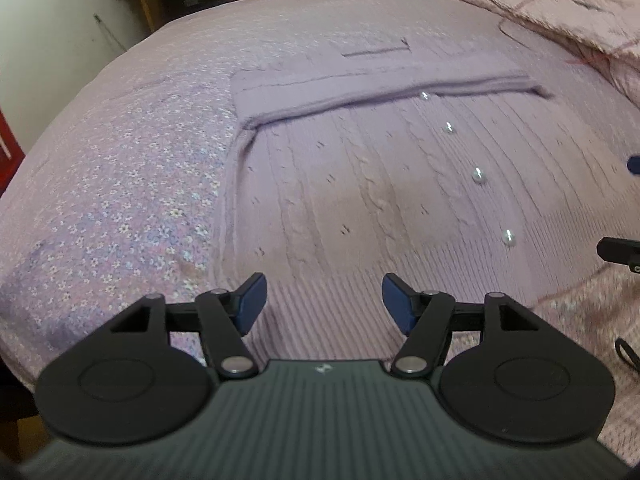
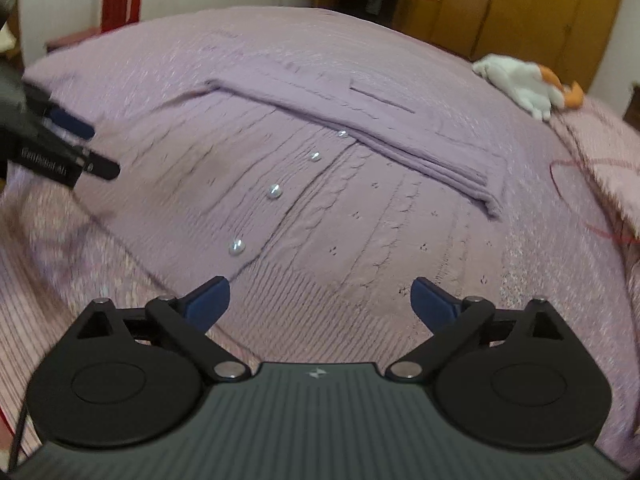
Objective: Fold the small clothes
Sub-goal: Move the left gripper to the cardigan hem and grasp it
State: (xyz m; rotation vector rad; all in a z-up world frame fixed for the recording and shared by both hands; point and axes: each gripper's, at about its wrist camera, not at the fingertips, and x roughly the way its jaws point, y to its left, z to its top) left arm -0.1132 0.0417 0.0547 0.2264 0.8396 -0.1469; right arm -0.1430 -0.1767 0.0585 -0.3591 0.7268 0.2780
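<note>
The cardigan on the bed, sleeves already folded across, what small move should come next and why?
Probably lower both open tools, left and right, onto the ribbed bottom edge of the cardigan and pinch it. Both sleeves already lie across the chest, and neither tool holds anything, so the bottom-up fold seems next.

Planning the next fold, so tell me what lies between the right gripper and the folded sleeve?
In the right wrist view, only the cardigan's cable-knit front with its pearl buttons lies between the right gripper and the sleeve.

Plush toy [image 2: 528, 84] on floral bedspread [image 1: 120, 184]
</note>
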